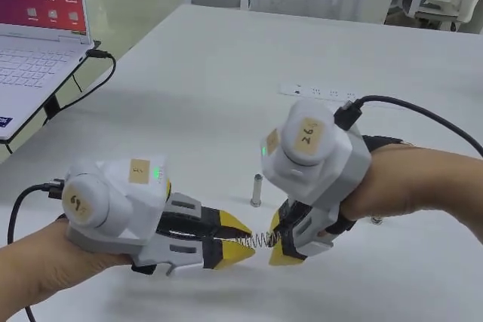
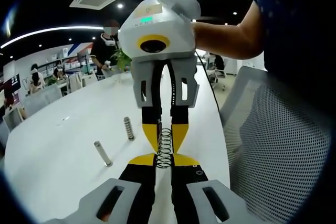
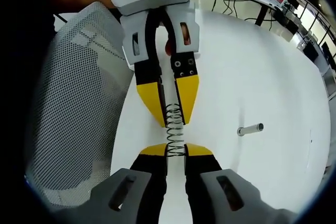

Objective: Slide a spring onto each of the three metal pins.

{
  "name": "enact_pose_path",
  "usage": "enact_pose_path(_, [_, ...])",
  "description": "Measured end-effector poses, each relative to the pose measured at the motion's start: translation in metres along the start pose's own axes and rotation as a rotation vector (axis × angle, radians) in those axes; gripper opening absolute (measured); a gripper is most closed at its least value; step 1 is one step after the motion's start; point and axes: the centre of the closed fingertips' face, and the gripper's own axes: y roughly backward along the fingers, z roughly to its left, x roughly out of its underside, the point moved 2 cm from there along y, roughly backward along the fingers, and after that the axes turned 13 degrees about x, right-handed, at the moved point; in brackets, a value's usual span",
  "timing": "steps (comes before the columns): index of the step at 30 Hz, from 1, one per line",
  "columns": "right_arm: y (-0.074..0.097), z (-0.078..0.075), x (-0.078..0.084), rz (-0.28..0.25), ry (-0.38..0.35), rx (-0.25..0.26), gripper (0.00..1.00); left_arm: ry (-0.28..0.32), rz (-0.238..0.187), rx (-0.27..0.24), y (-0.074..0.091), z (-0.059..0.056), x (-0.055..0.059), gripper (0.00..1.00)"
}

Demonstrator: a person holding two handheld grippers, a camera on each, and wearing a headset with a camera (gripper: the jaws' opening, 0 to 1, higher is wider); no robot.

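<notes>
A small steel spring (image 1: 259, 240) hangs just above the white table, stretched between my two grippers, which face each other tip to tip. My left gripper (image 1: 245, 243) is shut on its left end and my right gripper (image 1: 278, 250) on its right end. In the left gripper view the spring (image 2: 164, 148) runs from my own yellow tips up into the other gripper's tips. The right gripper view shows the same spring (image 3: 174, 127) from the other end. A bare metal pin (image 1: 256, 190) stands just behind the spring. A second pin (image 2: 128, 128) carries a spring, beside the bare pin (image 2: 103, 153).
An open laptop (image 1: 38, 28) sits at the far left with a black cable (image 1: 90, 81) trailing from it. A white power strip (image 1: 321, 93) lies further back on the table (image 1: 189, 96). A mesh chair (image 2: 278, 156) stands close to the table edge. People sit in the background.
</notes>
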Motion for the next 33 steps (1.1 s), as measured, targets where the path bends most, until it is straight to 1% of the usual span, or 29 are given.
enact_pose_path(9, [0.003,-0.002,-0.003,-0.016,0.003,0.015,0.09,-0.001,0.005,-0.005,0.000,0.001,0.001,0.02])
enact_pose_path(14, [0.010,-0.002,-0.011,-0.034,0.005,0.020,0.09,-0.010,0.024,-0.006,-0.002,0.001,0.004,0.02])
enact_pose_path(22, [0.014,0.000,-0.019,-0.056,0.004,0.017,0.09,-0.024,0.045,0.004,-0.005,0.000,0.006,0.02])
enact_pose_path(27, [0.018,0.001,-0.026,-0.074,0.002,0.017,0.09,-0.027,0.052,0.010,-0.006,-0.001,0.007,0.02])
enact_pose_path(33, [0.019,0.002,-0.031,-0.075,0.018,0.018,0.09,-0.027,0.051,0.015,-0.007,-0.002,0.006,0.02])
